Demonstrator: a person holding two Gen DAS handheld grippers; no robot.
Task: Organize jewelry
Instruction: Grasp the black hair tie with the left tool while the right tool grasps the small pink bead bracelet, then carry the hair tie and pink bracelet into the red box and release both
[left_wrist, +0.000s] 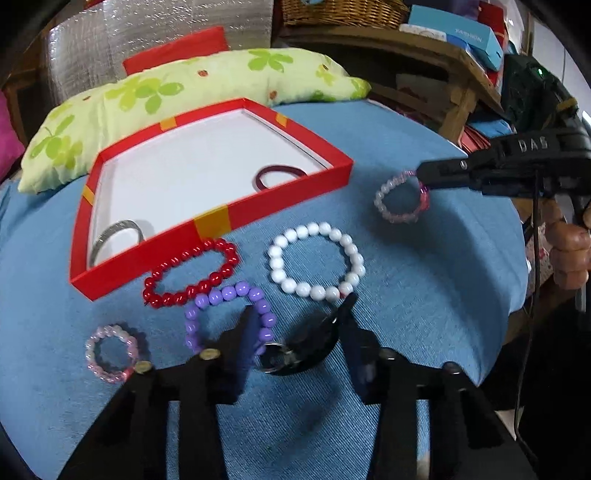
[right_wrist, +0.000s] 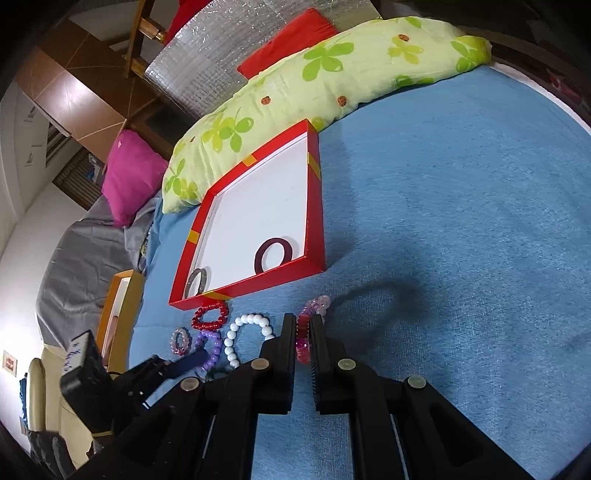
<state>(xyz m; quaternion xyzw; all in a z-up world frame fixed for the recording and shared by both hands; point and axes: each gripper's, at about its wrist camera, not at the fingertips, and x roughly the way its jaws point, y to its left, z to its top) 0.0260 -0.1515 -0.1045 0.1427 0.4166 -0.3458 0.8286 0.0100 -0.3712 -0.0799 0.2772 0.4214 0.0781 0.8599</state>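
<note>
Underfoot, so to speak: a blue woven cloth (left_wrist: 424, 295) with a fine ribbed weave covers the surface. Shallow red cardboard box (left_wrist: 280, 199), white inside, yellow tape bands on its walls, sits toward the far edge against a green leaf-print pillow (left_wrist: 207, 81). Inside it, a dark maroon bangle (left_wrist: 277, 175) near the right corner and a silvery glittered bangle (left_wrist: 114, 236) at the left corner, both leaning on the near wall.

On the cloth just before the box: glossy red bead bracelet (left_wrist: 192, 273), touching the box wall; round white bead bracelet (left_wrist: 316, 258); matte purple bead bracelet (left_wrist: 231, 317); small translucent pink bead bracelet (left_wrist: 110, 352) toward the left edge.

Right gripper (right_wrist: 303, 332): jaws pinched nearly together on a translucent pink-and-clear bead bracelet (left_wrist: 402, 201), which dangles off the cloth.

Left gripper (left_wrist: 299, 321): jaws partly closed around a glossy black bangle (left_wrist: 295, 350); whether the pads press it, cannot tell.
</note>
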